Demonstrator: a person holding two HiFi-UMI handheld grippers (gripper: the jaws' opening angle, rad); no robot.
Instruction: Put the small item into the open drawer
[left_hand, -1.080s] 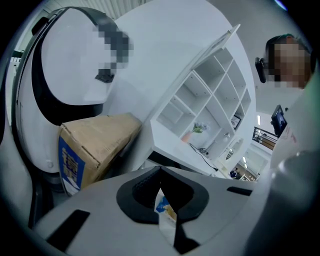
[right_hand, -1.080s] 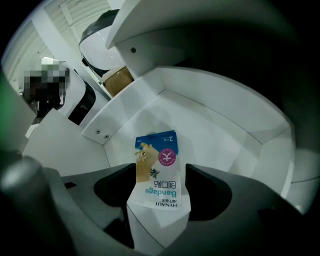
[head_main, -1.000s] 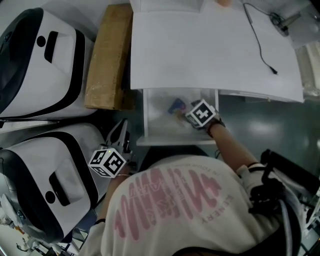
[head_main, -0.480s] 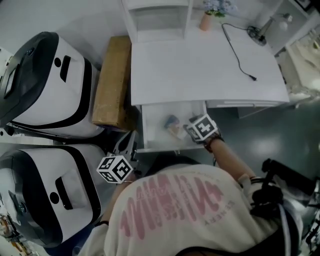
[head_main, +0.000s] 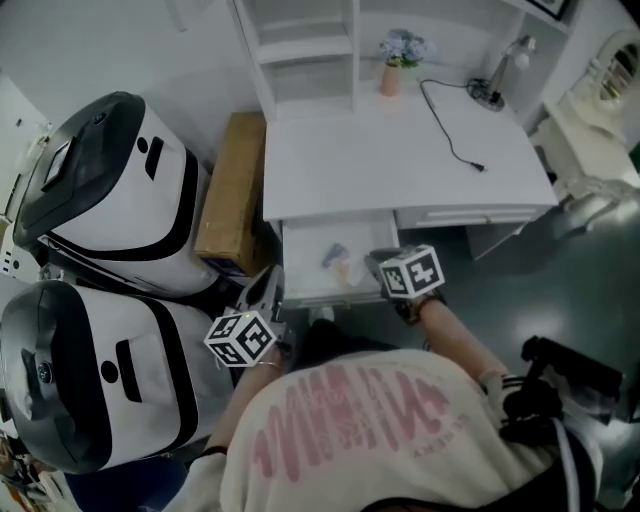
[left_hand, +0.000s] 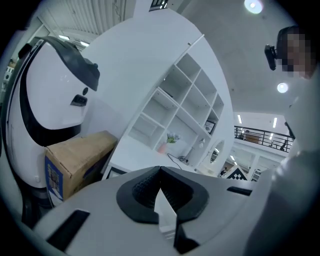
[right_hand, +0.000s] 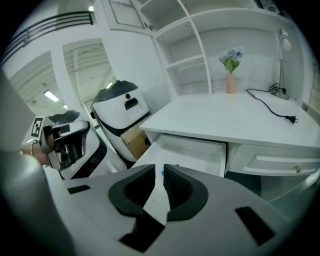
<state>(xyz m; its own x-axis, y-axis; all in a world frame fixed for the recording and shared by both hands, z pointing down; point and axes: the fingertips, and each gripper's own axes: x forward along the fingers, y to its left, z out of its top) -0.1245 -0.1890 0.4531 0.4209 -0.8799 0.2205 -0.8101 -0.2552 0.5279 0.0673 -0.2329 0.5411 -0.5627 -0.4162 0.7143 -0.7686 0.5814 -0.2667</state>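
Small item (head_main: 337, 262) lay in the open drawer (head_main: 298, 264), plain in the head view; the right gripper view mostly hid it behind the right gripper (right_hand: 161, 172), jaws closing on nothing; the left gripper (left_hand: 160, 171), jaws together and empty, faced a cardboard box (left_hand: 75, 160) beside the desk (left_hand: 142, 150).

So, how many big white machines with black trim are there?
2. One white machine stands at the upper left, beside the cardboard box; the other is below it, near the left gripper. Others may lie outside the frame.
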